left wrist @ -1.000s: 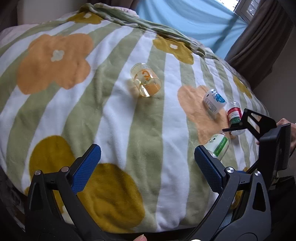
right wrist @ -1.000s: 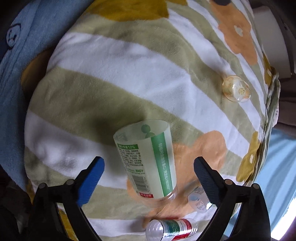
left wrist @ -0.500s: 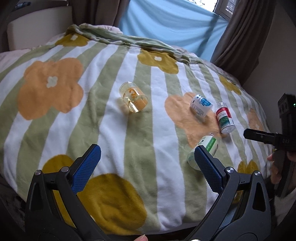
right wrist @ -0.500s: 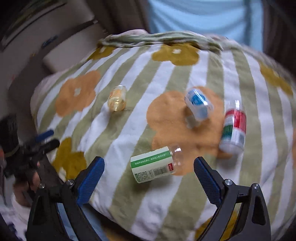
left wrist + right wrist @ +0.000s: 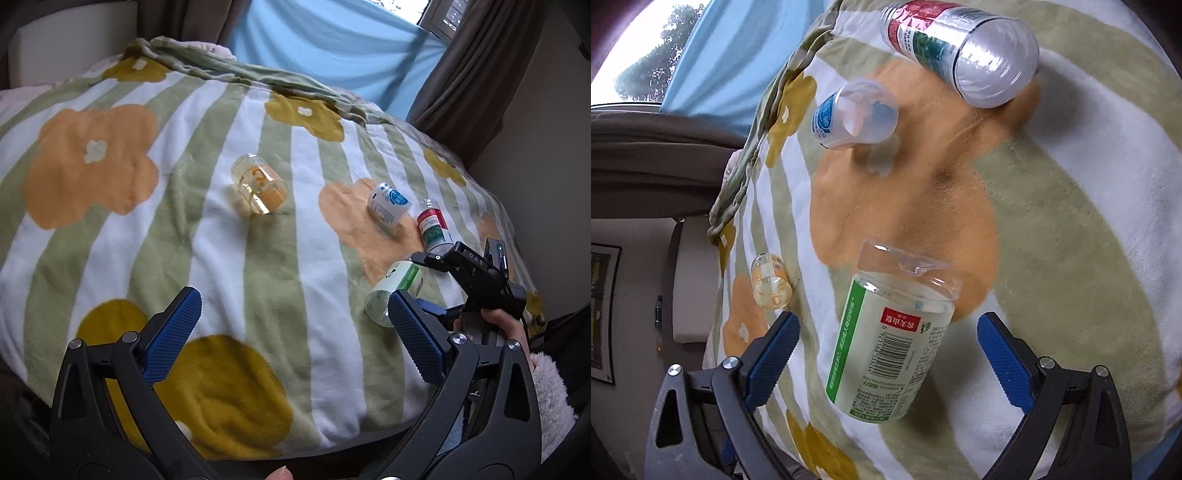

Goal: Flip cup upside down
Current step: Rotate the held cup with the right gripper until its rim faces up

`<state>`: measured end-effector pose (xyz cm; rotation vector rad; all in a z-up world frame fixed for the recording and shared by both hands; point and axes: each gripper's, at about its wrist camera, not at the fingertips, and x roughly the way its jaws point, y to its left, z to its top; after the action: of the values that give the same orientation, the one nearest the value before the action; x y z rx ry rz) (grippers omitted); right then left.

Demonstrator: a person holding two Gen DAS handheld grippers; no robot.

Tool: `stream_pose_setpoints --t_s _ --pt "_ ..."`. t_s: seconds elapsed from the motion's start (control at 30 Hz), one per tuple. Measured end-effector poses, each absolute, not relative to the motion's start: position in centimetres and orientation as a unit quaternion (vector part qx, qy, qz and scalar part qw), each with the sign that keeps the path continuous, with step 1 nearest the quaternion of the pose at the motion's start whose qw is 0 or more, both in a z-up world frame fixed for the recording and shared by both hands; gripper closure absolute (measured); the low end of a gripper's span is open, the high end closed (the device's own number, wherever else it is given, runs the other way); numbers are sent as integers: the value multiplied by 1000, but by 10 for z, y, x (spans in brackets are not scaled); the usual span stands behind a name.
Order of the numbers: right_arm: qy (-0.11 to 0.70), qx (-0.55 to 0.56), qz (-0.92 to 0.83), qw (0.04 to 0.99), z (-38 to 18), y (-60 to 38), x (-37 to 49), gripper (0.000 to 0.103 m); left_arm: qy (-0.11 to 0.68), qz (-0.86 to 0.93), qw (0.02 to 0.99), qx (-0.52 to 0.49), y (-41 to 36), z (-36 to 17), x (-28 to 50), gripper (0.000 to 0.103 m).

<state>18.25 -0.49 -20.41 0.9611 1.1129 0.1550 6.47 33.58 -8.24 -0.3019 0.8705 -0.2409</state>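
Several cut-bottle cups lie on their sides on a striped flowered blanket (image 5: pixel 207 236). A green-label cup (image 5: pixel 892 349) lies between the open jaws of my right gripper (image 5: pixel 888 347), untouched; it shows in the left wrist view (image 5: pixel 393 288) too. A clear orange-print cup (image 5: pixel 260 188) lies mid-blanket, also in the right wrist view (image 5: pixel 770 280). My left gripper (image 5: pixel 291 321) is open and empty above the blanket's near edge. The right gripper's body (image 5: pixel 476 273) shows at the right of the left wrist view.
A blue-label cup (image 5: pixel 388 203) (image 5: pixel 849 114) and a red-and-green-label cup (image 5: pixel 434 227) (image 5: pixel 960 51) lie on the blanket's right part. A blue curtain (image 5: pixel 332 48) and dark drapes hang behind. The blanket drops off at its near edge.
My right gripper has swung down close over the green-label cup, which now lies between its open jaws. My left gripper has shifted only slightly. No cup has moved.
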Motion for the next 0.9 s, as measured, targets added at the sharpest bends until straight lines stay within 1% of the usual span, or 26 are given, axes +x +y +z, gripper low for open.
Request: stream_pose_setpoints --t_s 0.07,0.2,0.3,0.47,0.57,0.67,0.77,0.83,0.9 --pt "510 429 74 742 -205 -3 189 15 422 -118 887 -145 334 -84 65 2" --pt "526 426 66 733 -218 -4 195 24 424 -119 888 -133 328 -84 64 2" --pt "533 425 66 728 -226 -4 195 36 424 -118 888 -128 325 -84 65 2" --pt "527 421 77 734 -221 -7 191 38 427 -126 886 -131 322 -84 66 2" --pt "497 388 98 770 -201 -7 192 38 420 -124 889 -135 323 -83 64 2" --pt "430 321 124 835 -173 -4 182 38 415 -113 892 -140 324 -82 65 2" --pt "348 192 131 908 -153 13 165 38 410 -102 895 -142 324 -83 64 2" --pt "305 103 126 938 -153 31 154 38 409 -97 896 -143 325 -86 63 2" --pt "281 42 113 952 -161 43 148 38 411 -94 895 -144 325 -90 63 2"
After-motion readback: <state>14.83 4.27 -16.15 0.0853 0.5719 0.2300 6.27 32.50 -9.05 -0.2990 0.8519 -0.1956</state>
